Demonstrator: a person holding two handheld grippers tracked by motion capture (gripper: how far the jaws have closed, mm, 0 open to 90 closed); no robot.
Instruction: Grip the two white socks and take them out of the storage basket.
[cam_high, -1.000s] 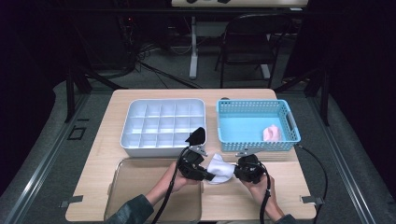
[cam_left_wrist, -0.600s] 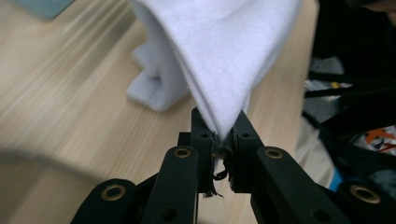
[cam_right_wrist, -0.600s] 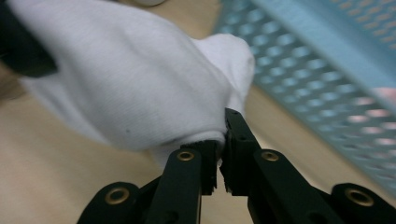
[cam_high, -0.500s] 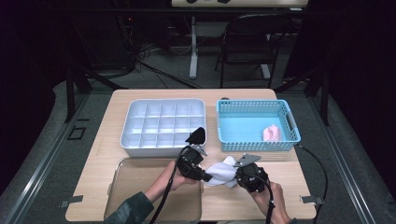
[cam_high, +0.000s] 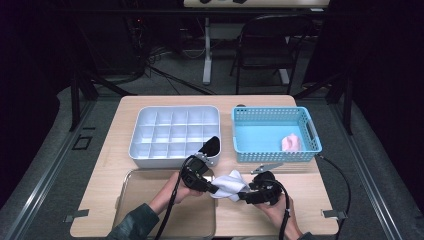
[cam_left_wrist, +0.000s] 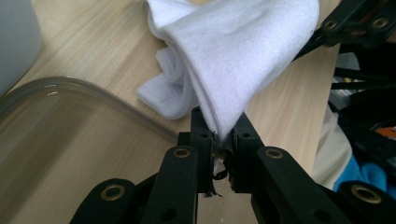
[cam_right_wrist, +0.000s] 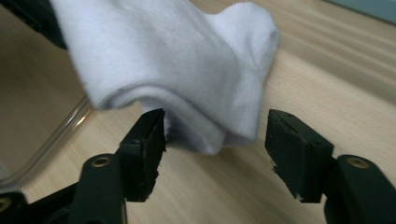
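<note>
Near the table's front edge, my left gripper (cam_left_wrist: 219, 140) clenched the white cotton sock (cam_left_wrist: 233, 56). My right gripper (cam_right_wrist: 215, 140) had just been opening, sock between its jaws unpressed; putting it away remained.

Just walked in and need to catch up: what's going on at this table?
A person is working a white sock with two handheld grippers above the table. The left gripper is clamped on the sock's fabric. The right gripper has just been opening; its jaws stand apart around the sock's other end without pressing it.
</note>
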